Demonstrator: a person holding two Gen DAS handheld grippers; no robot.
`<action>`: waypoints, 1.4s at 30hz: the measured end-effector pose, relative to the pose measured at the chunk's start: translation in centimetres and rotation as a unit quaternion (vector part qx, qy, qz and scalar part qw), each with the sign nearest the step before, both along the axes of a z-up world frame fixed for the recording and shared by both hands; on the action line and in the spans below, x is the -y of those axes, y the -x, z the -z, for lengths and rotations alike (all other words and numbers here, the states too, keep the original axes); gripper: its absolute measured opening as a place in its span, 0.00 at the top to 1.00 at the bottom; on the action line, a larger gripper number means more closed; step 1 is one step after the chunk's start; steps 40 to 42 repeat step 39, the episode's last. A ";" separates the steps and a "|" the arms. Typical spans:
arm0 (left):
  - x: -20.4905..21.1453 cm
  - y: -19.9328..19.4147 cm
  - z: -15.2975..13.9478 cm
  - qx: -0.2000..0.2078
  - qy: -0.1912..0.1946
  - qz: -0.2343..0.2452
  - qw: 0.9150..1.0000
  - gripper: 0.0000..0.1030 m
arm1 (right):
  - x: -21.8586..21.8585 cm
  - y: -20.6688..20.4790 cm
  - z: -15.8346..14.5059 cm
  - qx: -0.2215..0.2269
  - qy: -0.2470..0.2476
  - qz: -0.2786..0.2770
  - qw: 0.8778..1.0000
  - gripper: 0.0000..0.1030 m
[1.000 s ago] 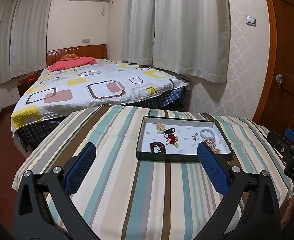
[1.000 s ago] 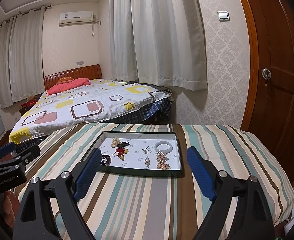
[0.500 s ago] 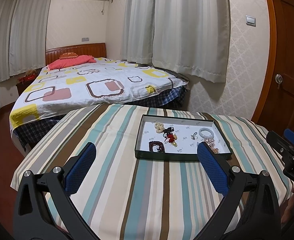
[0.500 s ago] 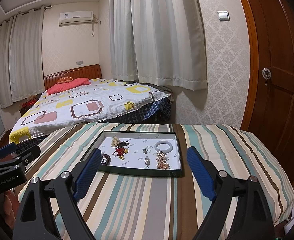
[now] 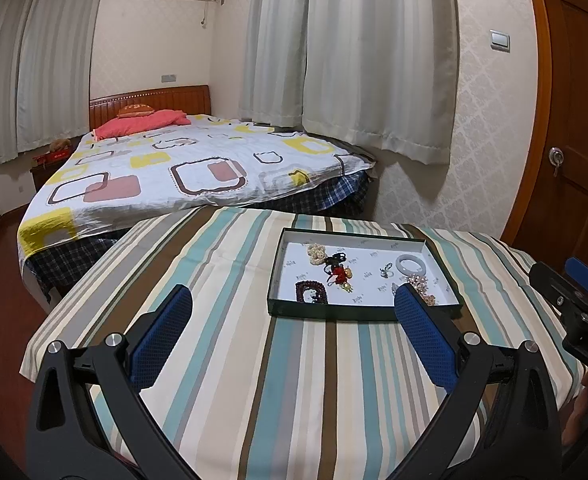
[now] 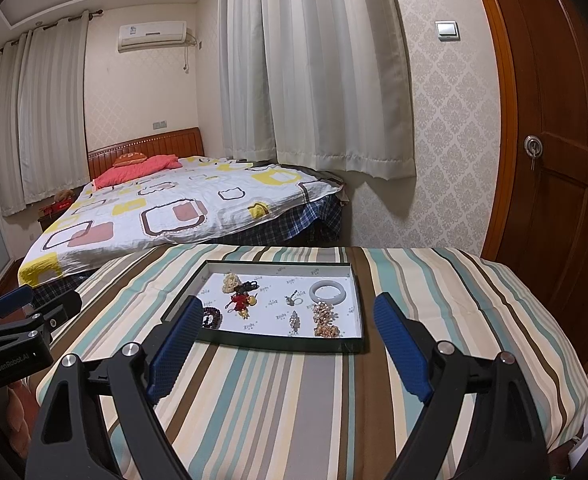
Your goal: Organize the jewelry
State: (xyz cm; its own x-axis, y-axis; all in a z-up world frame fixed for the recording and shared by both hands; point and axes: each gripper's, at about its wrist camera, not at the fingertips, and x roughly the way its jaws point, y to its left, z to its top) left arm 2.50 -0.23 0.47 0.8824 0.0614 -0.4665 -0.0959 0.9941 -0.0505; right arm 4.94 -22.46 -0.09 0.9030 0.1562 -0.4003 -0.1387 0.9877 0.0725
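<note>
Nearest the lens, the left gripper [image 5: 294, 344] is spread wide with nothing between its blue pads, and the right gripper [image 6: 290, 348] is equally wide and empty. Both hover above the striped cloth of the worktop [image 6: 294, 408], short of the tray [image 6: 278, 341].

Over the last second little has changed: the left view has drifted back and slightly up, so the tray sits a touch smaller and farther off, while the right view is almost the same. No piece in the tray has shifted. That suits either a pause before reaching in or a pull-back after sorting; the pictures do not settle which.

The jewelry all lies inside the shallow dark-rimmed tray: a dark bead bracelet [image 5: 311, 292] at its near left, a red charm on a black cord [image 6: 241, 300] beside a cream bead cluster [image 6: 232, 282], a small silver piece [image 6: 292, 300], a pale jade bangle [image 6: 327, 291] at the far right, and a gold-pink beaded heap [image 6: 325, 320] in front of it.

The right view shows a small brooch-like piece [image 6: 294, 320] clearly; in the left view the gripper's pad partly hides it. Each view catches the other gripper at its edge. Beyond stands the bed [image 5: 198, 168].
</note>
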 end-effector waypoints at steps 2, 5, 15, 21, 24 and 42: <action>0.1 0.0 0.0 -0.001 0.001 0.001 1.000 0.04 | 0.0 0.0 0.0 0.000 0.000 0.000 1.000 0.18; 0.1 0.0 0.1 -0.002 0.000 -0.001 1.000 0.04 | 0.0 0.0 0.0 0.000 0.000 0.000 1.000 0.18; 0.5 0.0 0.4 -0.003 -0.003 0.011 1.000 0.04 | -0.1 0.1 0.2 -0.003 0.000 0.000 1.000 0.18; 0.6 0.2 0.2 0.009 -0.002 0.018 1.000 0.04 | -0.2 0.2 0.8 -0.006 0.003 -0.001 1.000 0.18; 0.4 0.0 0.4 0.005 0.011 0.023 1.000 0.04 | -0.1 0.1 1.0 -0.009 0.001 -0.002 1.000 0.18; -3.0 -6.1 5.4 -0.081 0.008 -0.027 0.996 0.04 | 2.8 -4.4 3.2 -0.043 -0.001 0.027 0.999 0.18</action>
